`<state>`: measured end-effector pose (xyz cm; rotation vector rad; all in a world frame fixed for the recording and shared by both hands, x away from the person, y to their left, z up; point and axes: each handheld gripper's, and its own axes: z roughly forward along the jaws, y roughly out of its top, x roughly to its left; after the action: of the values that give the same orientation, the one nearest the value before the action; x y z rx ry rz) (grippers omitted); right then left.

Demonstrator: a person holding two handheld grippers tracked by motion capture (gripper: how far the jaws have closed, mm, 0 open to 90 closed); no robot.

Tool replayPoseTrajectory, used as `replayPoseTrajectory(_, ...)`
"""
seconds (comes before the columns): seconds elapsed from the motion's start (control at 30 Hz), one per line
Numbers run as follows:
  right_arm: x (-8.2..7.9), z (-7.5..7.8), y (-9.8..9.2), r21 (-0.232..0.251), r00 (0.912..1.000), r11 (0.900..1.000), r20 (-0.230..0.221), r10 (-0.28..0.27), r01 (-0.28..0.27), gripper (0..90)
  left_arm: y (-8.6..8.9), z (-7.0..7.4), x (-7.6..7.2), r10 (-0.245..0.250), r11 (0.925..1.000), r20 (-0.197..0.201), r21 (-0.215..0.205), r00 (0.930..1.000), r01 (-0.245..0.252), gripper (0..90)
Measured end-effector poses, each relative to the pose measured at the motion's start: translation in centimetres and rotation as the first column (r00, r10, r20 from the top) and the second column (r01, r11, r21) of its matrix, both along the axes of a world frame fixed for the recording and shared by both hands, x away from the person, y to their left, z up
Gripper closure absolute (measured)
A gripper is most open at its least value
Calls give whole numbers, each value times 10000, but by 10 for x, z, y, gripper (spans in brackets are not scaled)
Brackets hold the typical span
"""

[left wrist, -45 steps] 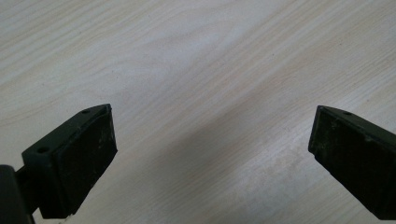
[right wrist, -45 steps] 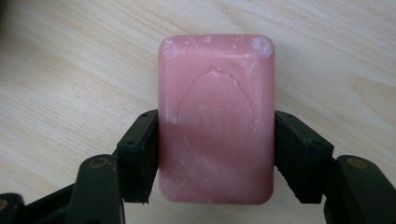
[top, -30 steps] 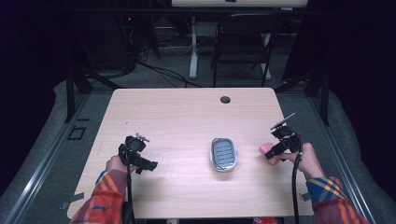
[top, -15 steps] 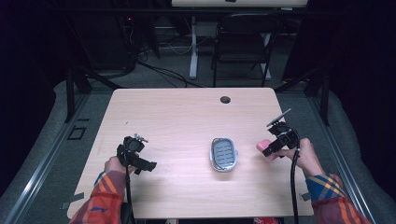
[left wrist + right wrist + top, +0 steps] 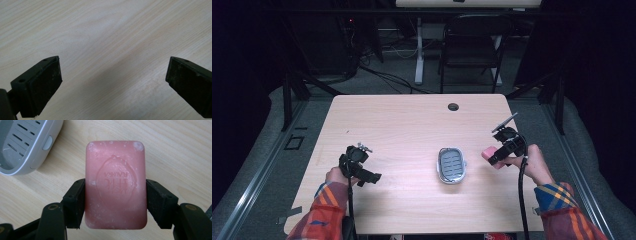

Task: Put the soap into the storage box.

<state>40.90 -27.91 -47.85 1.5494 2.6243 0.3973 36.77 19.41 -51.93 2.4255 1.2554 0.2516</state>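
A pink bar of soap [image 5: 115,185] sits clamped between the two black jaws of my right gripper [image 5: 115,205], which is shut on its long sides. In the high view that gripper [image 5: 498,156] holds the soap [image 5: 488,152] just above the table's right part, a short way right of a grey slotted soap dish [image 5: 451,164]. The dish's rim [image 5: 37,152] fills the top left corner of the right gripper view. My left gripper [image 5: 371,176] rests low over the table's left front, open, with bare wood between its jaws [image 5: 112,82].
The light wooden table [image 5: 412,125] has a round cable hole [image 5: 453,106] near its far edge. A dark chair [image 5: 472,45] and a desk leg [image 5: 418,50] stand on the floor beyond the table.
My right gripper has lifted slightly and shifted a little toward the far side with the soap in it. The left gripper has stayed where it was.
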Motion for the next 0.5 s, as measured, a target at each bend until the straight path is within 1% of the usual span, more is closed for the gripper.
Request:
replayPoseTrajectory(0.03, 2, 2, 0, -106, 9997, 9998, -140, 176, -178, 370, 0, 0, 0, -25, 10000, 18, 3, 10000, 25, 2)
replayPoseTrajectory(0.07, 1, 1, 2, -5, 10000, 10000, 22, -21, 21, 370, -1, 0, 1, -53, 10000, -8, 28, 10000, 53, 3)
replayPoseTrajectory(0.1, 2, 2, 2, 31, 9999, 10000, -70, 76, -76, 370, -1, 0, 1, -76, 10000, -29, 38, 10000, 76, 3)
replayPoseTrajectory(0.13, 2, 3, 3, 3, 10000, 10000, -45, 54, -54, 370, -2, -1, 1, -80, 9999, 17, 91, 10000, 80, 3)
replayPoseTrajectory(0.17, 2, 4, 3, -89, 9999, 9999, -76, 133, -134, 371, -3, -1, 1, -108, 9999, 12, 96, 9999, 108, 3)
replayPoseTrajectory(0.2, 2, 4, 5, -64, 10000, 10000, -29, 52, -52, 370, -3, -1, 1, -114, 9999, -3, 99, 9999, 114, 3)
replayPoseTrajectory(0.23, 3, 5, 5, -194, 9999, 9997, -22, 145, -146, 371, -4, -1, 2, -133, 9998, -1, 120, 9999, 133, 3)
replayPoseTrajectory(0.3, 3, 6, 6, -66, 9999, 9999, -3, 136, -136, 370, -4, -1, 2, -141, 9998, -21, 127, 9999, 142, 3)
replayPoseTrajectory(0.33, 3, 7, 6, -166, 9999, 9997, -29, 167, -167, 370, -4, -1, 2, -166, 9998, -12, 136, 9999, 166, 3)
replayPoseTrajectory(0.37, 3, 8, 7, -112, 9999, 9999, -60, 125, -126, 371, -4, -1, 2, -178, 9997, -17, 151, 9998, 178, 3)
replayPoseTrajectory(0.4, 4, 10, 8, -201, 9998, 9996, -60, 194, -196, 371, -5, -1, 2, -177, 9998, -5, 137, 9998, 177, 3)
replayPoseTrajectory(0.47, 4, 12, 9, -185, 9998, 9997, -69, 182, -184, 370, -5, -1, 2, -186, 9997, -11, 125, 9998, 186, 2)
replayPoseTrajectory(0.5, 4, 13, 9, -257, 9997, 9994, -106, 238, -240, 370, -5, -1, 2, -192, 9997, -6, 118, 9998, 192, 3)
